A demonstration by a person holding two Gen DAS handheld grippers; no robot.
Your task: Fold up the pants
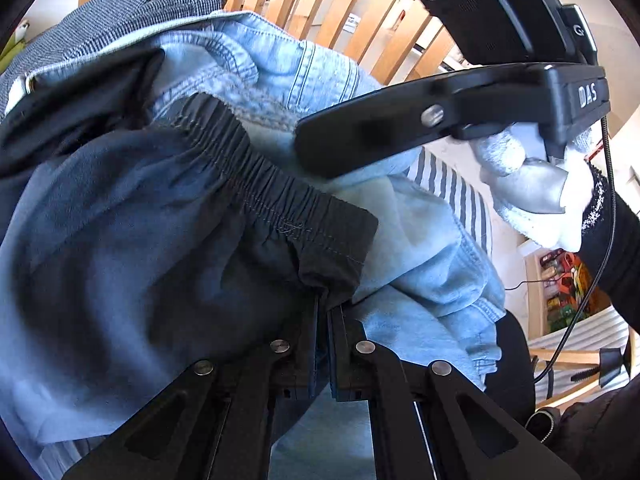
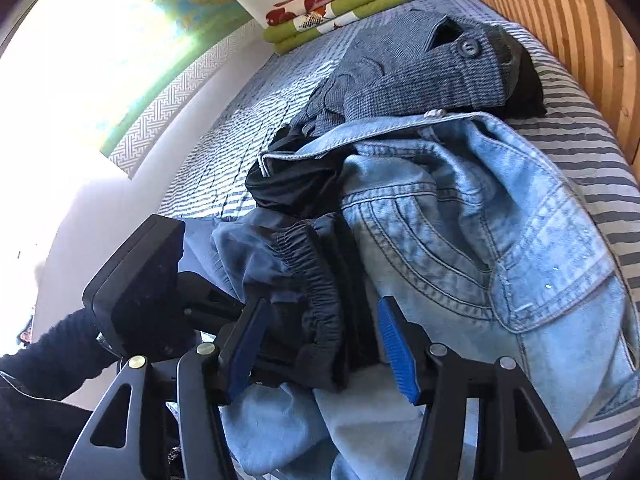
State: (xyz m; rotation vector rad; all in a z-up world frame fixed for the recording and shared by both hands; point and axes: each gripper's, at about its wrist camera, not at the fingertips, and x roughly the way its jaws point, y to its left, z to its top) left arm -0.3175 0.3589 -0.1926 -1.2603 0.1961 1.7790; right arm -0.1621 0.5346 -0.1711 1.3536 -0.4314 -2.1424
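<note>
Dark navy pants (image 1: pixel 160 220) with a gathered elastic waistband (image 1: pixel 260 176) lie on top of a clothes pile. My left gripper (image 1: pixel 323 304) is shut on the waistband's corner, with the fabric pinched between its black fingers. In the right wrist view my right gripper (image 2: pixel 320 332) is open. The same waistband (image 2: pixel 316 280) runs between its blue pads (image 2: pixel 396 348) with a gap on the right side. A gloved hand (image 1: pixel 520 184) holds the right gripper's handle above the pile.
Light blue jeans (image 2: pixel 460 220) lie under and beside the pants, with a grey checked garment (image 2: pixel 420 72) behind them, all on a striped bed (image 2: pixel 592 152). Folded green and floral cloths (image 2: pixel 340 4) sit at the far end. A wooden slatted headboard (image 2: pixel 560 20) borders the right.
</note>
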